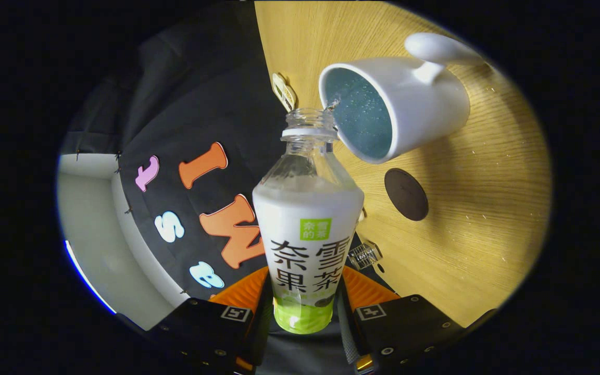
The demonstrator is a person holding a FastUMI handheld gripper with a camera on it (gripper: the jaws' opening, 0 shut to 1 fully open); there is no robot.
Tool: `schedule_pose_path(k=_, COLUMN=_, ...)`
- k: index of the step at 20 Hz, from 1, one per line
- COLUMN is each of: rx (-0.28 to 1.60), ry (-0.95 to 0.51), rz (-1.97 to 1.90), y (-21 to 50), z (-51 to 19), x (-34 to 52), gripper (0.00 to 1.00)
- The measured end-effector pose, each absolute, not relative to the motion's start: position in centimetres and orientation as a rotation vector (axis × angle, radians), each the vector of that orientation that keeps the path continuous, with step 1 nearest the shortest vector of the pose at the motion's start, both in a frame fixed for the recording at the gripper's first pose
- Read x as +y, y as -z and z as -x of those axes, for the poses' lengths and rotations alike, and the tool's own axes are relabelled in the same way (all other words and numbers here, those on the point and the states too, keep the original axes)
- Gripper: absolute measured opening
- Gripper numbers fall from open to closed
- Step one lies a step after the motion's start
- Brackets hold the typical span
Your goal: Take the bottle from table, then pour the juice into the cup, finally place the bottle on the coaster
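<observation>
A clear plastic bottle [308, 229] with a white and green label sits between my fingers, and my gripper [305, 307] is shut on its lower body. The bottle has no cap. Its open mouth is at the rim of a white handled cup [409, 99] with a blue inside, and a thin trickle of clear liquid runs from the mouth over that rim. The view is rolled, so the wooden table [477, 219] appears turned on its side. A dark round coaster [406, 194] lies on the table close beside the cup.
The booth's black cloth wall [185, 114] rises behind the table's far edge. A small clear cap-like object [364, 255] lies on the wood near my fingers. A small pale tag [284, 91] sits at the table's edge by the cloth.
</observation>
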State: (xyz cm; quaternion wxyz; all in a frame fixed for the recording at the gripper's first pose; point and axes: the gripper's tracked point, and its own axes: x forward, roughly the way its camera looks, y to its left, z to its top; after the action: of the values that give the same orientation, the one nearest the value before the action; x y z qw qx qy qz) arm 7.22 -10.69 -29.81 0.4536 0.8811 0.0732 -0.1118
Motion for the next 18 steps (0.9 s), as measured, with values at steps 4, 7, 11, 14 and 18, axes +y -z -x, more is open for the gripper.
schedule_pose_path(k=4, rx=0.172, ry=0.273, rz=-2.21, y=29.4, z=-7.2, x=-11.0, gripper=0.59)
schedule_pose_path(k=7, rx=0.159, ry=0.273, rz=-2.246, y=29.3, z=-7.1, x=-11.0, gripper=0.59)
schedule_pose_path(k=11, rx=0.143, ry=0.267, rz=-2.297, y=28.8, z=-7.1, x=-11.1, gripper=0.59)
schedule_pose_path(k=14, rx=0.136, ry=0.262, rz=-2.322, y=28.3, z=-7.1, x=-11.4, gripper=0.59)
schedule_pose_path(k=18, rx=0.112, ry=0.247, rz=-2.352, y=26.4, z=-7.9, x=-12.3, gripper=0.59)
